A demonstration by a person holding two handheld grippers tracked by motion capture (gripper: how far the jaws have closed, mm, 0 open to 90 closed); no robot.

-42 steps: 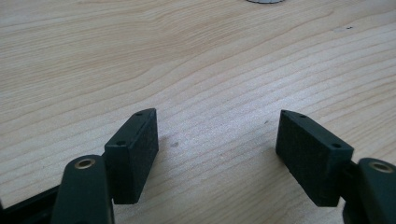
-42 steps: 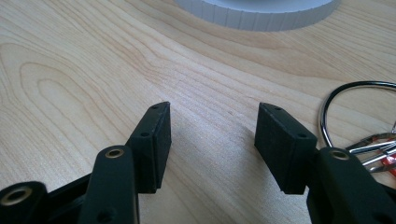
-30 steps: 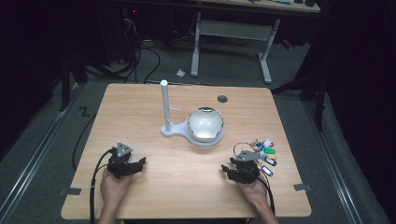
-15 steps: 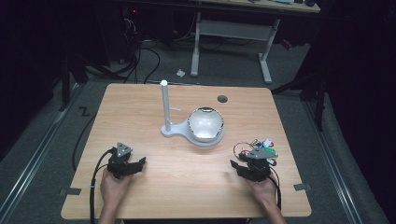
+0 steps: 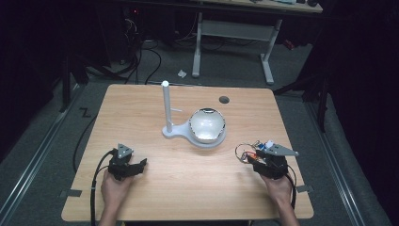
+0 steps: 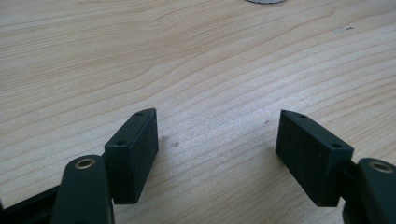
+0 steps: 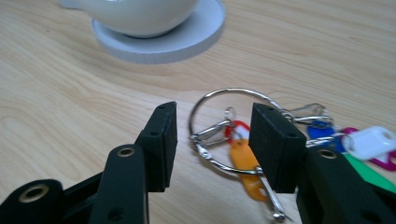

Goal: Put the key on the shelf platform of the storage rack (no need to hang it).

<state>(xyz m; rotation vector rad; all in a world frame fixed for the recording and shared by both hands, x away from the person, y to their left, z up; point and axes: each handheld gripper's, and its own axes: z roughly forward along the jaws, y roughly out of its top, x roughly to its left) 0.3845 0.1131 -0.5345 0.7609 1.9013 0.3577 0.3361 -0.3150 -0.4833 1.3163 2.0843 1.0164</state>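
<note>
A bunch of keys on a metal ring (image 7: 224,92) with orange (image 7: 240,156), blue (image 7: 322,130) and white (image 7: 371,140) tags lies on the wooden table at the right. My right gripper (image 7: 212,121) hangs just over it, open, with the ring's left part and the orange tag below the gap and no pad pressing on them. In the high view the ring (image 5: 244,151) pokes out left of the right gripper (image 5: 254,157). My left gripper (image 6: 217,123) rests open on bare wood, seen at the front left (image 5: 141,165) in the high view.
A white bowl (image 5: 207,125) sits on the round base of a white stand with an upright post (image 5: 166,108) mid-table; the bowl (image 7: 140,14) is close ahead of the right gripper. A small dark hole (image 5: 224,99) marks the far table top.
My right hand has moved right and lifted a little, and now covers the coloured tags that earlier lay to its right. The left hand has stayed put.
</note>
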